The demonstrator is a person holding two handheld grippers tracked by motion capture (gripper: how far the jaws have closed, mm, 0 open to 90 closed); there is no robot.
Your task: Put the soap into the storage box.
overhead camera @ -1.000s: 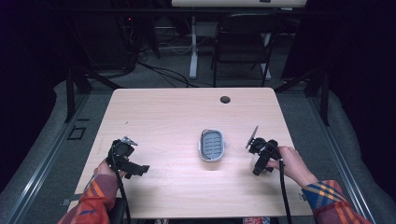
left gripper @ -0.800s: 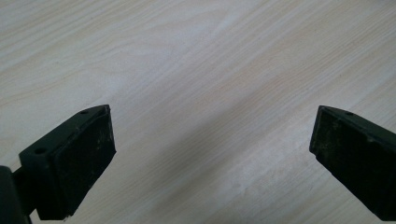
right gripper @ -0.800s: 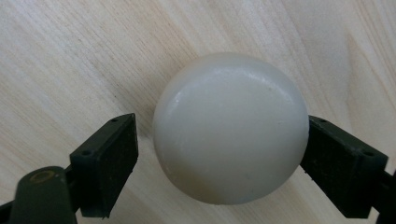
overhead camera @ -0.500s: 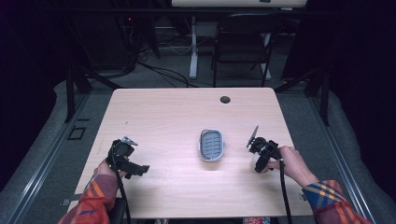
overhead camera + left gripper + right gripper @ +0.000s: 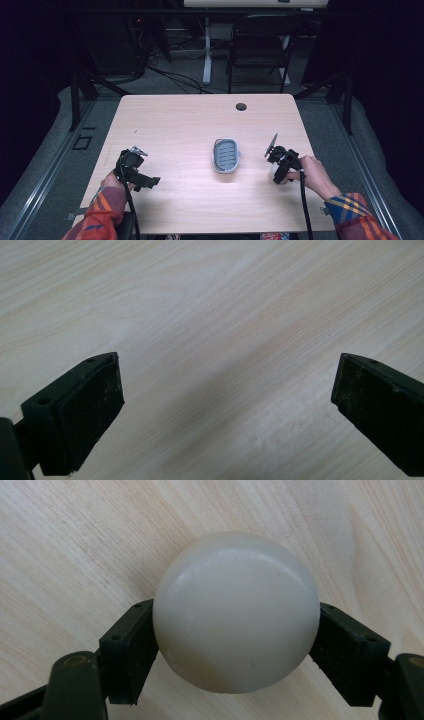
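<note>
High view first: wooden table (image 5: 175, 130), a grey soap dish (image 5: 226, 155) sitting near the middle, nothing in it that I can make out. My right gripper (image 5: 278, 170) sits to the right of the dish, near but apart from it, held low at the table top. A bit of something pale shows under it. My left gripper (image 5: 142, 180) is well off to the left side, away from the dish.

Left gripper view: jaws stand wide apart, nothing between them, just bare wood grain below. Idle.

Right gripper view: a round white soap bar (image 5: 236, 612) sits between the jaws, both pads pressed against its sides, wood right underneath. So the right gripper is clamped on the soap, and the soap is at the table on the right, beside the dish, not in it.

Step, as I read it: the grasp is made and the lift has not started. Next move probably calls for raising the soap clear of the wood, carrying it left over the dish and lowering it into the basin before letting go. It looks smooth and rounded, so it could slip if I tilt or rush.

Against the earlier high views: both hands sit where they were and the dish is unmoved. The one change is the right jaws, which have just been closing, with the soap between them.
</note>
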